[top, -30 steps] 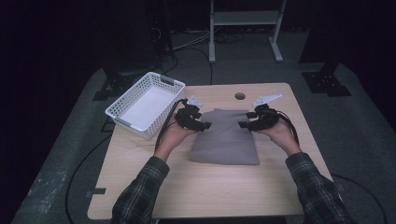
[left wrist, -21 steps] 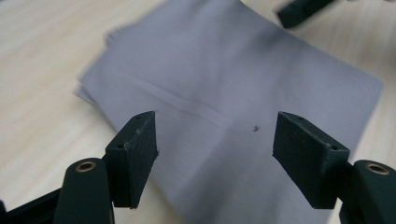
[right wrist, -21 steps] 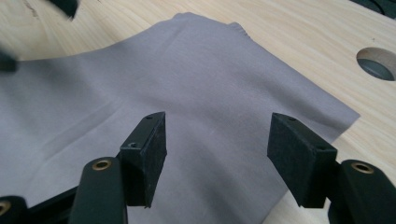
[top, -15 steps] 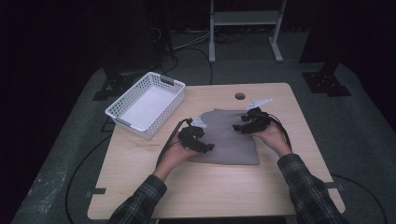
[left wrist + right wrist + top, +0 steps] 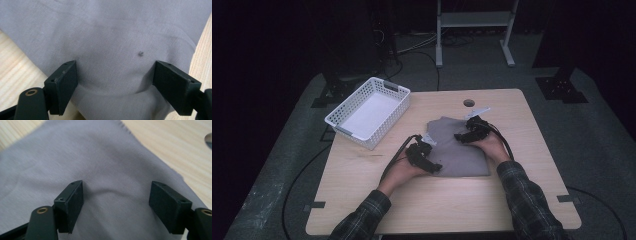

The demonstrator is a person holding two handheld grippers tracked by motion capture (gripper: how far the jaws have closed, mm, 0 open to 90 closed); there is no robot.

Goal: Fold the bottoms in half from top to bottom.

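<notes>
The grey cloth (image 5: 459, 147) lies flat on the table (image 5: 362, 185). Both the left hand-held gripper (image 5: 113, 82) and the right hand-held gripper (image 5: 116, 202), jaws just opening, stand spread over it, pinching nothing.

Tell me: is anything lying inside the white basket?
No, in the high view the white basket shows a bare white floor, and the grey cloth lies on the table.

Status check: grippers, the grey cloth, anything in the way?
Left gripper and right gripper: fingers just opened, spread over the cloth, nothing clamped. Grey cloth folded flat on table. White basket off left, clear.
</notes>
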